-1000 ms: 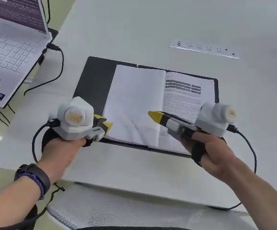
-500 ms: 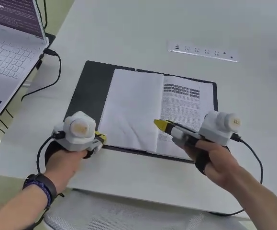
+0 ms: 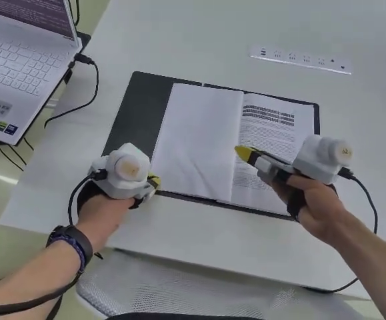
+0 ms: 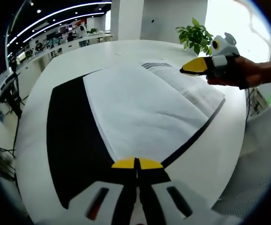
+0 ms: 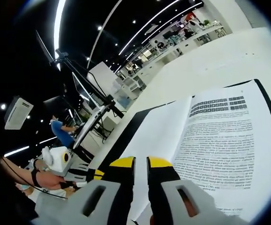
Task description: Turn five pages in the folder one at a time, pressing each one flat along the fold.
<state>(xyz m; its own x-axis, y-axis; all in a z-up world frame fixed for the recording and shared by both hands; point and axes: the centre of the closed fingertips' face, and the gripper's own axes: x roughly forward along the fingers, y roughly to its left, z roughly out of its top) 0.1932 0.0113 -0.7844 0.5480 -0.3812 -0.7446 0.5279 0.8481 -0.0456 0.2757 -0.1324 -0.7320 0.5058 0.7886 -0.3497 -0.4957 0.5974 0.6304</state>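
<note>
1. On the tabletop (image 3: 199,40), the folder (image 3: 134,110) lies open, its pages spread.
2. Your left gripper (image 3: 151,183) is at the folder's near left edge, fingers clenched on nothing.
3. Your right gripper (image 3: 245,153) hovers over the folder's printed right page (image 3: 273,133), fingers a narrow gap apart, empty.

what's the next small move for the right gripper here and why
Probably lower the right gripper onto the fold and slide along it to press it flat. The blank page already lies turned over to the left, and the gripper's tips hang just above the fold.
</note>
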